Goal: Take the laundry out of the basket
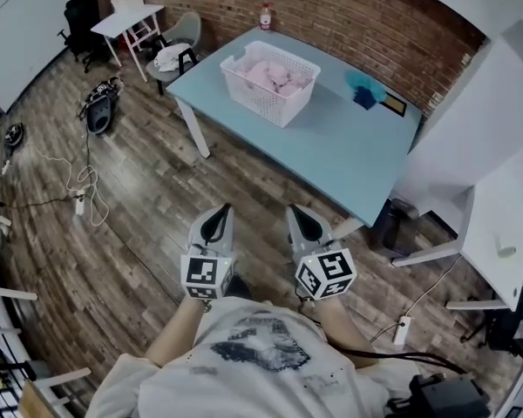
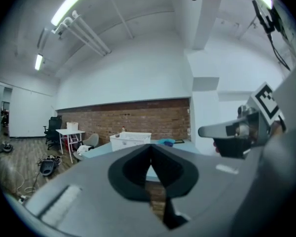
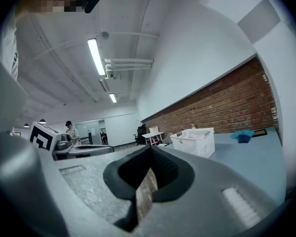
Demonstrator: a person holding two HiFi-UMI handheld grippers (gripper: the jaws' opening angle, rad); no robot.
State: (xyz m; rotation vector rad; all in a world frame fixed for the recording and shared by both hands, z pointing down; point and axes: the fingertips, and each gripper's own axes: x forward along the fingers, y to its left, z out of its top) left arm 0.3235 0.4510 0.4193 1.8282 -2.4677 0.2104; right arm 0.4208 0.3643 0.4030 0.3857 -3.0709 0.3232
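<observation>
A white slatted laundry basket (image 1: 270,80) stands on the pale blue table (image 1: 331,151), with pink laundry (image 1: 270,73) piled inside. It shows small and far off as the basket (image 2: 130,140) in the left gripper view and the basket (image 3: 194,141) in the right gripper view. My left gripper (image 1: 217,225) and right gripper (image 1: 304,223) hang side by side over the wooden floor, well short of the table. Both are shut with nothing between the jaws. The left gripper (image 2: 149,164) and right gripper (image 3: 149,168) point about level toward the table.
A blue cloth (image 1: 364,87) and a small framed item (image 1: 394,104) lie on the table's right part, a bottle (image 1: 265,16) at its far edge. A chair (image 1: 176,46), a white side table (image 1: 128,20), a bag (image 1: 99,107) and cables (image 1: 85,185) sit left; white desks (image 1: 506,233) stand right.
</observation>
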